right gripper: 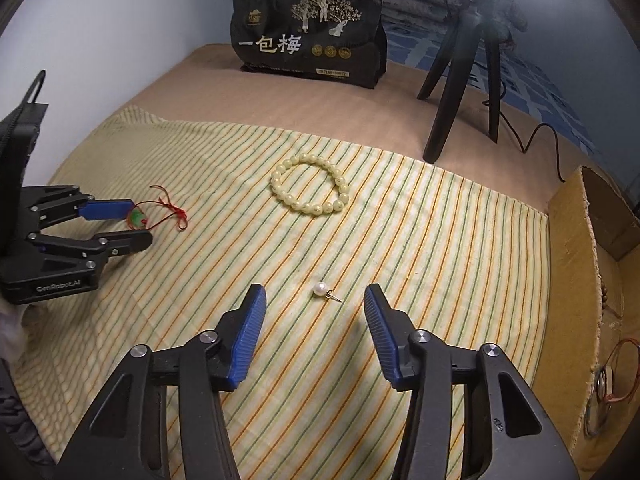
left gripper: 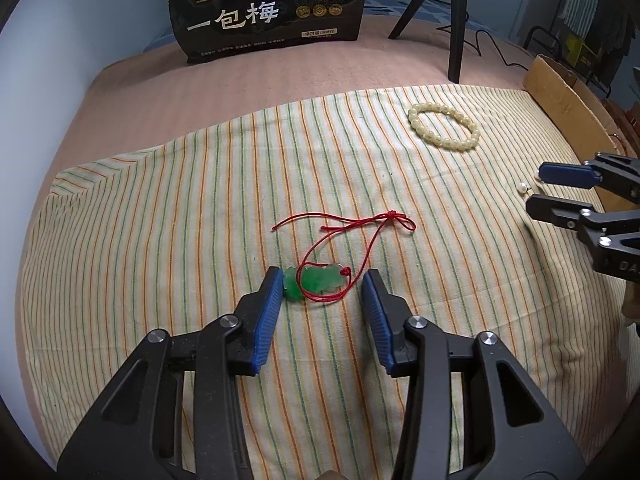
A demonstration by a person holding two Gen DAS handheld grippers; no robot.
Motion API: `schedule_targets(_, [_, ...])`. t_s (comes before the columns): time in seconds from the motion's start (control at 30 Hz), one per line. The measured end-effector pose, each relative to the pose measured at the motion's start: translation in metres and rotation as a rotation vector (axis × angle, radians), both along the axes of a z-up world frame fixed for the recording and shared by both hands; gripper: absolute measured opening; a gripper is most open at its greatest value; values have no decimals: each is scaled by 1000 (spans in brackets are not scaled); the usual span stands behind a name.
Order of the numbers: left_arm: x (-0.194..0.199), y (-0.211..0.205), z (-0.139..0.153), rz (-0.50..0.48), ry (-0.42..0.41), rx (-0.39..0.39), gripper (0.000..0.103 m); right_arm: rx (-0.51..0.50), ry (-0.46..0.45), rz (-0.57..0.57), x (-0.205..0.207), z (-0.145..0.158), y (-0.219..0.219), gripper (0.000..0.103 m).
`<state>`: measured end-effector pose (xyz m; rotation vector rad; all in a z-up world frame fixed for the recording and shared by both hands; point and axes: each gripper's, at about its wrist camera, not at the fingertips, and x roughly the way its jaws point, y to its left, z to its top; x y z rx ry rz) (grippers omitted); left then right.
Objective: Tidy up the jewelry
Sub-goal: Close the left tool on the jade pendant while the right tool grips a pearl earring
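Jewelry lay spread on a striped cloth (left gripper: 160, 220) over a bed (left gripper: 240, 76). Left tongs (left gripper: 322, 286) stood apart, low over the cloth, with a green pendant (left gripper: 316, 282) between the fingertips; its left end touched or nearly touched the left blue pad (left gripper: 270, 312), while the right pad sat clear of it. A red cord (left gripper: 360, 236) ran from the pendant in loops to a knot farther back on the cloth.

Right tongs (right gripper: 316, 302) were likewise apart, with a pearl earring (right gripper: 320, 289) lying on the cloth between the tips, touching neither pad. Its small gold pin pointed to the right.

A bead bracelet (right gripper: 310, 188) of pale yellow beads lay in a ring farther back, well apart from both tongs. Behind the cloth stood a black bag (right gripper: 310, 40) with white Chinese lettering, upright, and a black tripod (right gripper: 464, 80) beside it with a cable trailing off. A cardboard box (right gripper: 576, 272) sat along the cloth's right edge; inside it lay something with a red cord, too blurred to name.
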<state>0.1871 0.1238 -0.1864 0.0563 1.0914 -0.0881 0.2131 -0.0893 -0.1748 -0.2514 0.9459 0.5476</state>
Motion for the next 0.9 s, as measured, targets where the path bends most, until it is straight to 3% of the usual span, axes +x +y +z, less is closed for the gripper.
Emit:
schedule_targets(0.33, [1, 1, -1, 3, -4, -10, 35, -31, 9, -1, 10, -13, 7, 42])
schedule_targets(0.4, [1, 1, -1, 3, -5, -10, 35, -30, 7, 4, 10, -13, 9, 39])
schedule_targets(0.47, [0, 1, -1, 3, -4, -10, 34, -13, 17, 18, 9, -13, 8, 26])
schedule_targets(0.67, [1, 1, 0, 2, -5, -10, 33, -7, 22, 23, 7, -13, 7, 8])
schedule_targets(0.9, [1, 0, 4, 2, -6, -11, 33, -2, 21, 11, 7, -11, 6, 7])
